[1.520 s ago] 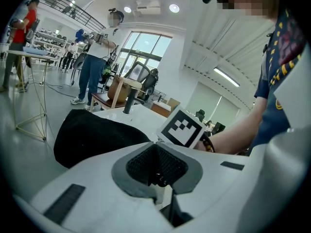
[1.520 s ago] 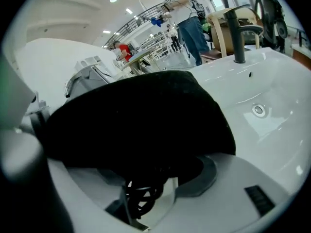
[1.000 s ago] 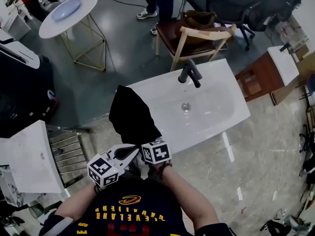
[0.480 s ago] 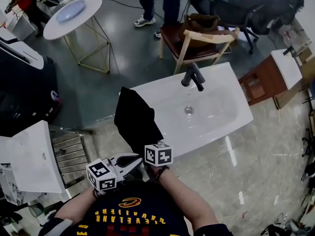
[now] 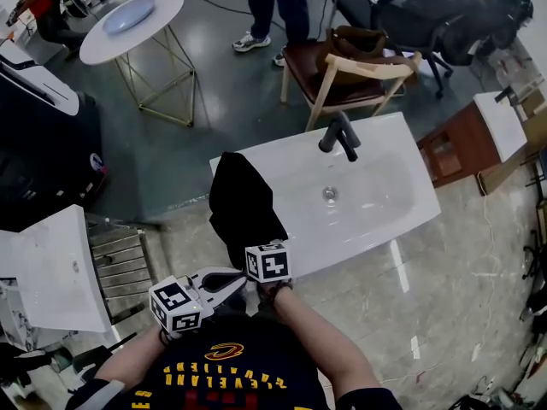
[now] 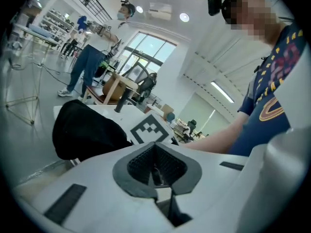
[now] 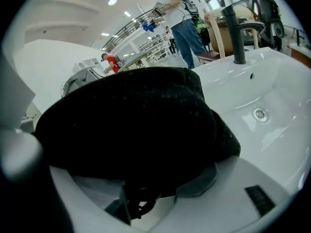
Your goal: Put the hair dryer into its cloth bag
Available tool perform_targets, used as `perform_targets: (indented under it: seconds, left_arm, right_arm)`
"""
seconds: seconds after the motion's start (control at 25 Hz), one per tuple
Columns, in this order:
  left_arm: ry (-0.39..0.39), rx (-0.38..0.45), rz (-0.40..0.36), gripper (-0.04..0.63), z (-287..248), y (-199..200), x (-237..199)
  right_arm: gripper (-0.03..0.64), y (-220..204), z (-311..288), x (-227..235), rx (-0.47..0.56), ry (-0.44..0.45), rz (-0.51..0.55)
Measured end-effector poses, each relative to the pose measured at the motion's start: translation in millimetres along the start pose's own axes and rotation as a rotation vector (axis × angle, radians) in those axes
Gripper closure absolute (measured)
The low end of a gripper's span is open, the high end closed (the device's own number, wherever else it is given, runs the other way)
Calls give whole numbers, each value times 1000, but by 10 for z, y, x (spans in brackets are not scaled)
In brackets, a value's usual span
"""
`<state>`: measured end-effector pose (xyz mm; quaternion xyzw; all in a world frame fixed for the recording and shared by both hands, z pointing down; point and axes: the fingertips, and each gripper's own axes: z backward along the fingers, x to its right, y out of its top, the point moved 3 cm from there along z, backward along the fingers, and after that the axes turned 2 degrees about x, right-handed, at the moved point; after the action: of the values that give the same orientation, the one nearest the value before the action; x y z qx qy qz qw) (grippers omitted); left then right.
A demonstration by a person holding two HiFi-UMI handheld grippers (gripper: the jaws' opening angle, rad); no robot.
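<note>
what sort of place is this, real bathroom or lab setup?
Likely a lab or studio hall, not a bathroom: the washbasin stands alone on open floor, near a round table, a wooden chair and an office chair.

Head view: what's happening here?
A person stands at a white sink with a gripper in each hand. The black bag lies over the sink's left end. The right gripper grips its near end with jaws wide; the left gripper is shut beside it. No hair dryer shows outside the bag.
</note>
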<state>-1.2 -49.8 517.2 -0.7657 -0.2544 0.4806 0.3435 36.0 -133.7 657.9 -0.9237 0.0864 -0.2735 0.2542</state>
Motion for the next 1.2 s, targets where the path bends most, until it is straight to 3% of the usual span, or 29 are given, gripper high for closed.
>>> perform_targets:
  seconds: [0.2, 0.32, 0.6, 0.84, 1.04, 1.2]
  left_arm:
    - [119, 63, 28, 592, 159, 80, -261]
    - [146, 90, 30, 592, 233, 114, -327]
    - [178, 117, 5, 592, 372, 188, -422]
    - [276, 145, -115, 592, 621, 390, -517]
    - [361, 225, -204, 591, 899, 694, -506]
    - [440, 293, -300, 592, 1107, 978, -382]
  right_arm:
    - [363, -7, 4, -69, -18, 28, 47]
    - [332, 6, 103, -95, 0, 30, 55]
    - [331, -46, 489, -91, 44, -11, 56]
    - [333, -383, 1012, 47, 64, -87, 45]
    - [333, -303, 1522, 182, 201, -140, -32]
    - [343, 104, 1883, 20, 363, -110, -24]
